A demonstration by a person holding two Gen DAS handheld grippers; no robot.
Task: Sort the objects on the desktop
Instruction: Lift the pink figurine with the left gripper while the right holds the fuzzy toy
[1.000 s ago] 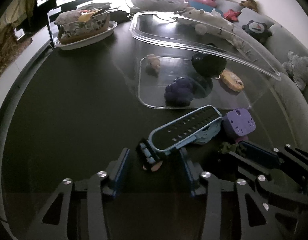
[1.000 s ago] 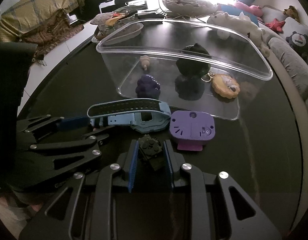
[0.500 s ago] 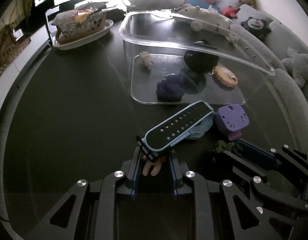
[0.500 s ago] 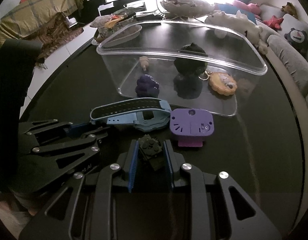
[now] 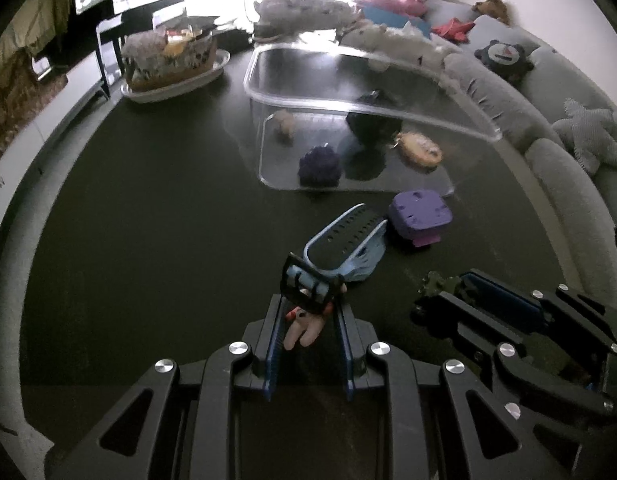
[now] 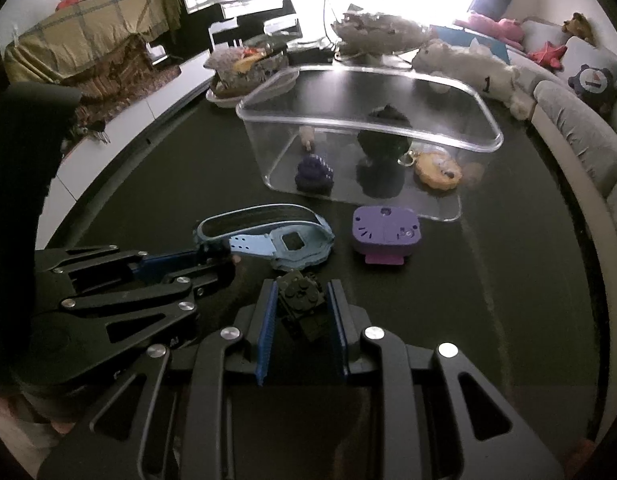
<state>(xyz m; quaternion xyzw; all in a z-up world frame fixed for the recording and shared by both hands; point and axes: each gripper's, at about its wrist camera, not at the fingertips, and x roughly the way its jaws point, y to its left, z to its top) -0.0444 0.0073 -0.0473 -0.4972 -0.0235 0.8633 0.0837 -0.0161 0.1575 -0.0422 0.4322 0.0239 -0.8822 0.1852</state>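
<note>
My left gripper [image 5: 308,312] is shut on the buckle end of a blue watch [image 5: 340,248], with a small pink figure [image 5: 302,330] caught between its fingers. The watch [image 6: 284,236] lies on the dark table, its strap end lifted. My right gripper [image 6: 302,300] is shut on a small dark green toy tank [image 6: 302,300], also seen in the left wrist view [image 5: 438,282]. A purple box [image 6: 386,232] sits right of the watch. A clear plastic bin [image 6: 368,128] behind holds a purple toy [image 6: 314,174], a black toy [image 6: 382,140], a biscuit keyring [image 6: 438,168] and a small beige figure [image 6: 307,136].
A floral basket on a white dish [image 5: 170,60] stands at the back left. A glass bowl [image 6: 382,26] stands behind the bin. A grey sofa with plush toys [image 5: 548,120] curves along the table's right edge.
My left gripper moved in and shut on the watch's buckle end and the pink figure, and lifted that end. The right gripper stays shut on the tank.
</note>
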